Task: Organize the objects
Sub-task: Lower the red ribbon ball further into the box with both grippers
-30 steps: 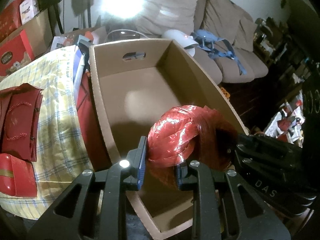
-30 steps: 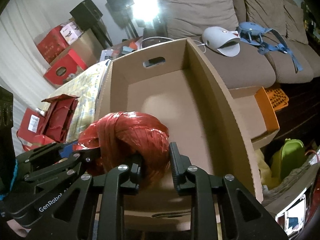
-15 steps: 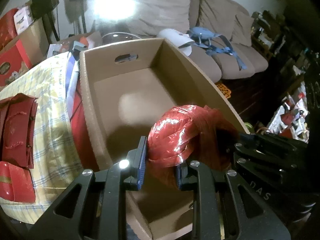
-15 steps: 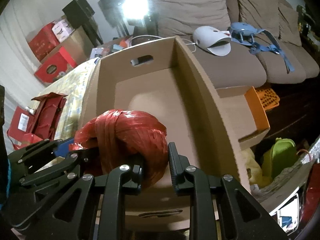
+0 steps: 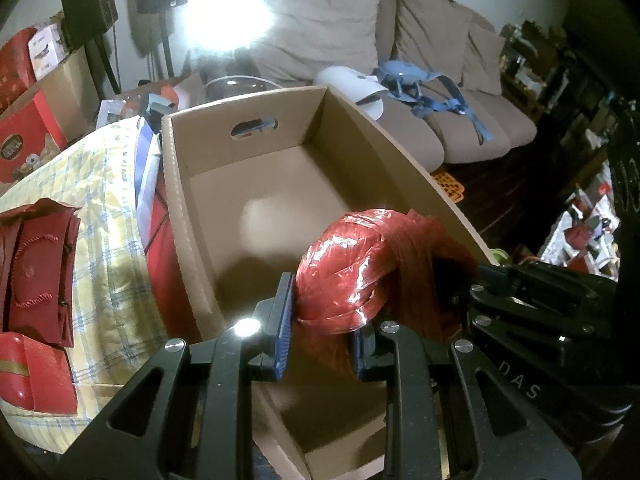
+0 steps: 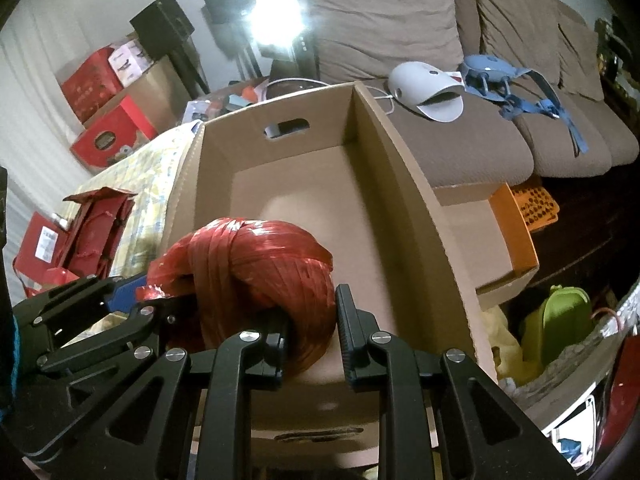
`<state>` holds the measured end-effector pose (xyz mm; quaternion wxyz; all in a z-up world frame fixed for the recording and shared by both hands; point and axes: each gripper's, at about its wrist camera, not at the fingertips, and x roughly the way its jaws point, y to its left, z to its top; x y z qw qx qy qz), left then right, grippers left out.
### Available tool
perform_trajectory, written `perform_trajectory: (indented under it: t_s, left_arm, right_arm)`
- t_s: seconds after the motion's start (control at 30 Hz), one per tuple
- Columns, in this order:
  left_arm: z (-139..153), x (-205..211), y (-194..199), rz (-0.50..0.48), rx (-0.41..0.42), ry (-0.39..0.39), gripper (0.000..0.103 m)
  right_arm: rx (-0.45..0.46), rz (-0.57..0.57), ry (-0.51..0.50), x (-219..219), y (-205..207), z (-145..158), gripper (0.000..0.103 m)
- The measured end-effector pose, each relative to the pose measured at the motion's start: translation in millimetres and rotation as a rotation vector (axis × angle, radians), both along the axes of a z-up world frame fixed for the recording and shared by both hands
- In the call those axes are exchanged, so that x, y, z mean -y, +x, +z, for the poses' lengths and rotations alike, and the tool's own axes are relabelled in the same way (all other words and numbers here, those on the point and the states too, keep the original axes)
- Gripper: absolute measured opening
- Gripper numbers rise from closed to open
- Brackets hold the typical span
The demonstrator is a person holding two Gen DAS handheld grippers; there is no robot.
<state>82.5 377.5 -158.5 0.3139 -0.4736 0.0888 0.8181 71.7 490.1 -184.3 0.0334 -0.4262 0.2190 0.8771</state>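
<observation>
Two claws carry a red ball of shiny twine (image 5: pixel 360 276) over the near end of an open cardboard box (image 5: pixel 256 200), each pinching one side of it. The left claw (image 5: pixel 324 332) is closed on the ball's lower left part, its blue pads (image 5: pixel 285 320) pressed into the strands; the right claw (image 6: pixel 312 344) grips the other side, narrow, with its right finger lying against the ball's flank. The ball hangs above the box floor, touching neither wall, and the box looks empty beneath it.

The step in hand appears to be setting the ball down inside. To do it well, both claws should sink together so the loose windings do not twist or slip, keeping clear of the near wall and the tall right-hand wall. Release is best left until the ball rests on the floor, since a round ball dropped from height may roll toward the far end with the handle cut-out (image 6: pixel 286 128). Opening one claw first risks tugging strands loose.
</observation>
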Motion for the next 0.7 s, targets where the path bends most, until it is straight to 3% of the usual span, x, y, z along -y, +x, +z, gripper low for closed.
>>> perform_trajectory:
  t_s: [0.33,0.7]
  left_arm:
    - [5,9,-6,0.003,-0.037,0.076,0.022]
    - [-7,-3,-8,-0.015,0.018,0.049,0.022]
  right_arm:
    - [-0.055,-0.035,0.034,3,0,11,0.02]
    - [-0.012,-0.035,0.04,-2,0,3,0.02]
